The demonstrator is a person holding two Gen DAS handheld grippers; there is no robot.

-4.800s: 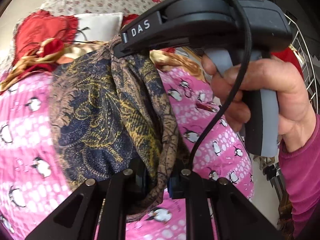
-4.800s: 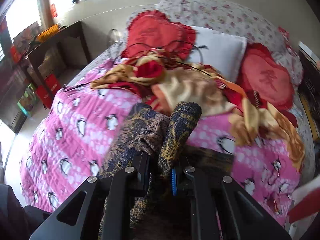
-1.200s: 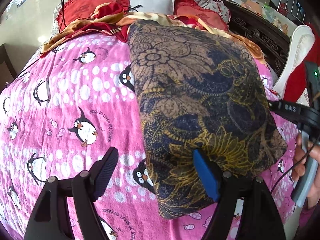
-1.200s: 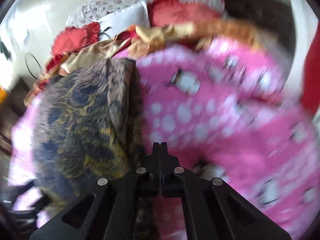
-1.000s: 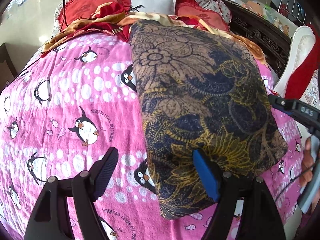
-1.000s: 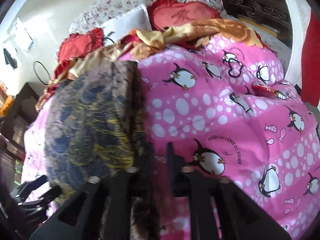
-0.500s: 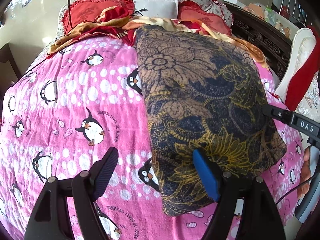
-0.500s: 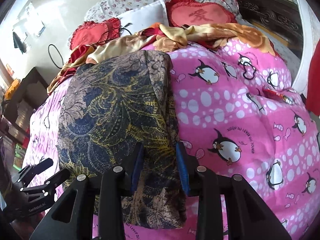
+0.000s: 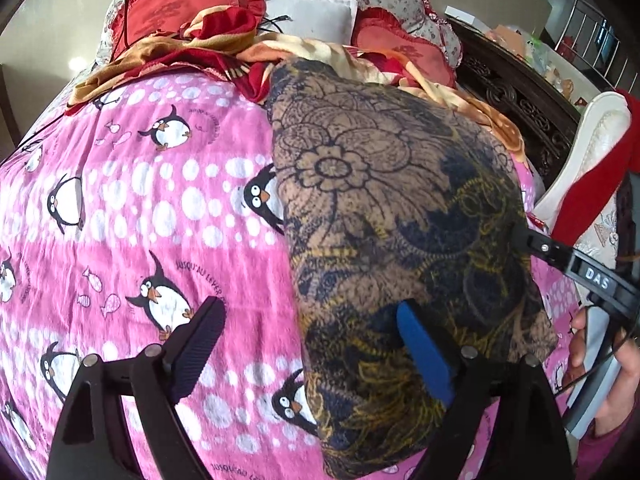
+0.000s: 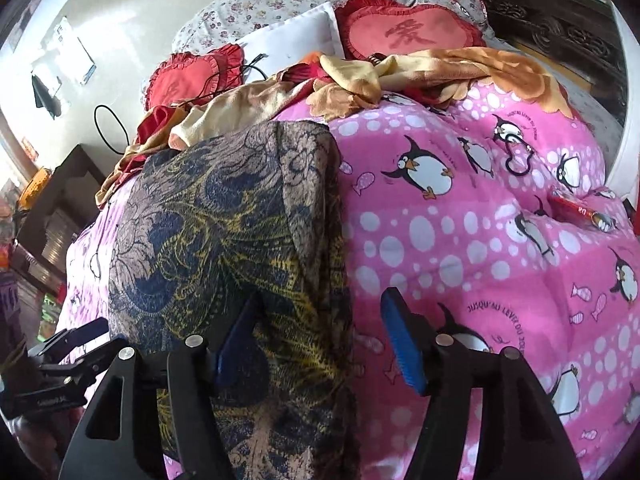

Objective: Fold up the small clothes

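The cloth [image 9: 384,232], a brown, navy and yellow patterned piece, lies as a long folded panel on the pink penguin quilt [image 9: 132,208] of the bed, its far end touching the heap of red and gold blankets [image 9: 208,40] by the pillows. Both grippers hang over its near end with jaws spread and nothing pinched: the left gripper [image 9: 316,344] straddles the cloth's left edge, its blue pad over the fabric, and the right gripper [image 10: 320,328] straddles the right edge, 1 finger over cloth and 1 over quilt. The step in hand looks like the next fold, near end over far end. To do it well, I would take the 2 near corners at the same moment, catching every layer at each edge, lift only enough to clear the quilt, carry both corners forward evenly, and lay them square on the far corners without dragging the lower half. The near hem is cut off behind the gripper bodies in both views, so the corners cannot be seen. A strip along the right edge reads as a doubled layer, but the number of layers is unclear. The quilt's puffiness may hide wrinkles underneath.
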